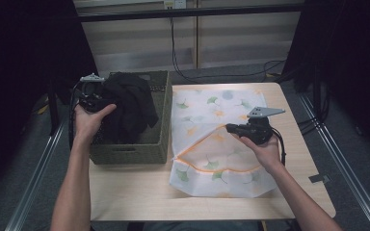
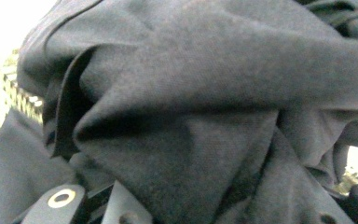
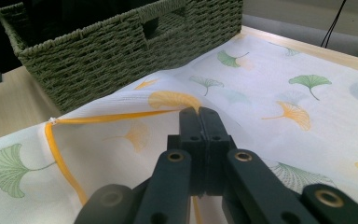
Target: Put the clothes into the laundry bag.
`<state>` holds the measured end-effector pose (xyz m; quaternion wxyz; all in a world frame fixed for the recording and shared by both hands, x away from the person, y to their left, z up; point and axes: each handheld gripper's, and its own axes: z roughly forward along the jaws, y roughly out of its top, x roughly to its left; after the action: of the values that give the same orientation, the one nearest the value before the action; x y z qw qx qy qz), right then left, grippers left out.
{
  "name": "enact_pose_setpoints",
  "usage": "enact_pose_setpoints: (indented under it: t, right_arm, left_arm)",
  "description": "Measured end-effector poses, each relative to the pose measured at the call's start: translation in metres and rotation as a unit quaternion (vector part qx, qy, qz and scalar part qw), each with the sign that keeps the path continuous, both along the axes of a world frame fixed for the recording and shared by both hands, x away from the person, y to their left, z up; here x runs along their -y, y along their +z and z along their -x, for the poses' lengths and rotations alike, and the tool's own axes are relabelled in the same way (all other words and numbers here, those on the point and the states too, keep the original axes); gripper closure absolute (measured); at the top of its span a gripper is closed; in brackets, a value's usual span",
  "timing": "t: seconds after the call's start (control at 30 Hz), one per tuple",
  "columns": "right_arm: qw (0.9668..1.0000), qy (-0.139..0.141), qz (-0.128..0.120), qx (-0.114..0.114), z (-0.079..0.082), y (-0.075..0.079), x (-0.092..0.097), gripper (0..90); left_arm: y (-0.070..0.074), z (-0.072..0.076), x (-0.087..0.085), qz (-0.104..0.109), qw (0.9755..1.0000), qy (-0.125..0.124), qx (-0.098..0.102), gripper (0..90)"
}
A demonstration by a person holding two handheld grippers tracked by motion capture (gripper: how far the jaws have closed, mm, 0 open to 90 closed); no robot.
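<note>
A black garment (image 1: 130, 106) hangs bunched above the green woven basket (image 1: 125, 153) at the table's left. My left gripper (image 1: 107, 96) is at the garment's left side and shut on it. In the left gripper view the dark cloth (image 2: 191, 116) drapes over the jaws and hides their tips. A white mesh bag (image 1: 212, 163) with a leaf print lies flat to the right of the basket. Its orange-edged opening (image 1: 197, 144) is lifted by my right gripper (image 1: 229, 128), which is shut on the upper edge. In the right gripper view the jaws (image 3: 199, 114) pinch the bag (image 3: 284, 84) beside the orange zipper (image 3: 56, 149).
The basket (image 3: 121, 51) stands close against the bag's left edge. Bare wooden table (image 1: 135, 197) runs along the front. Black cables (image 1: 183, 67) hang behind the table's far edge. Dark curtains flank both sides.
</note>
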<state>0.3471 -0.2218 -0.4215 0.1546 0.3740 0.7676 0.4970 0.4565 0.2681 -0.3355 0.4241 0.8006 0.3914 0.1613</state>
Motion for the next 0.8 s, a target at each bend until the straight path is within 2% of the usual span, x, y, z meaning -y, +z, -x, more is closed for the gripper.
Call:
enact_pose_setpoints:
  t: [0.2,0.43,0.53,0.8]
  right_arm:
    - [1.0000,0.000,0.000,0.002,0.001,0.001,0.001,90.0]
    - [1.0000,0.000,-0.001,0.003,0.000,0.001,0.000,90.0]
    - [1.0000,0.000,-0.001,0.004,0.000,0.001,0.000,90.0]
    - [1.0000,-0.002,-0.003,0.003,0.000,0.002,0.000,90.0]
  left_arm:
    - [0.014,0.007,-0.004,0.019,0.9993,-0.002,0.032,68.2]
    - [0.023,0.014,-0.011,0.038,0.9979,-0.007,0.052,68.1]
    - [0.027,0.018,-0.012,0.041,0.9970,-0.007,0.065,68.1]
    - [0.045,0.027,-0.015,0.067,0.9934,-0.015,0.091,68.2]
